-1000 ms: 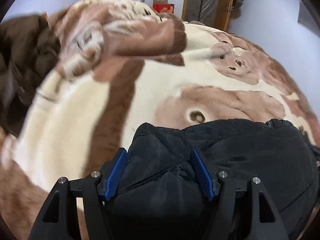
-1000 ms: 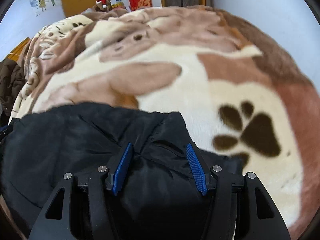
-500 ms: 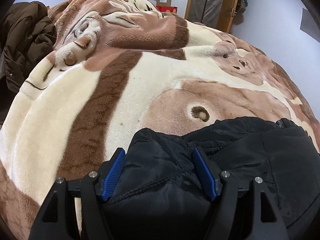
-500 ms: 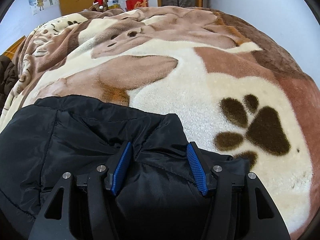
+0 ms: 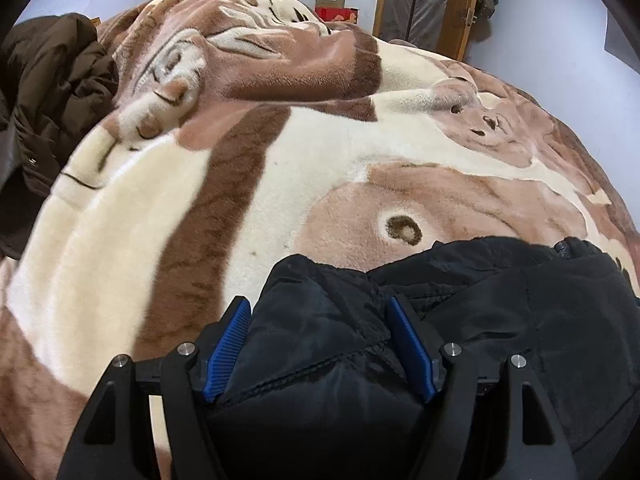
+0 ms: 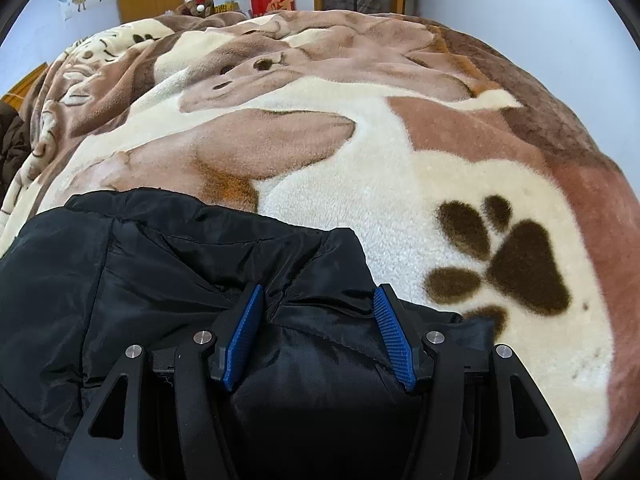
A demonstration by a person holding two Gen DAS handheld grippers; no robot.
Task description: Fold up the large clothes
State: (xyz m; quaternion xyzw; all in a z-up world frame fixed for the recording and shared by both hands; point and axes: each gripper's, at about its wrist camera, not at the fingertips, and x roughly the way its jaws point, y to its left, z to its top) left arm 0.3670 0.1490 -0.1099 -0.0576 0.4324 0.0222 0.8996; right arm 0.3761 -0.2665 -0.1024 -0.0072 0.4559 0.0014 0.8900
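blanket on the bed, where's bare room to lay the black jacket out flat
Free: the cream stretch of blanket between the black jacket and the paw print, and the cream and brown stripes left of the jacket. Crowded: the far left edge, where a brown coat is heaped, and the rumpled blanket fold at the far end.

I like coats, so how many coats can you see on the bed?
2: a puffy black jacket near the grippers, and a crumpled dark brown coat at the plush blanket's far left edge. Others may be hidden.
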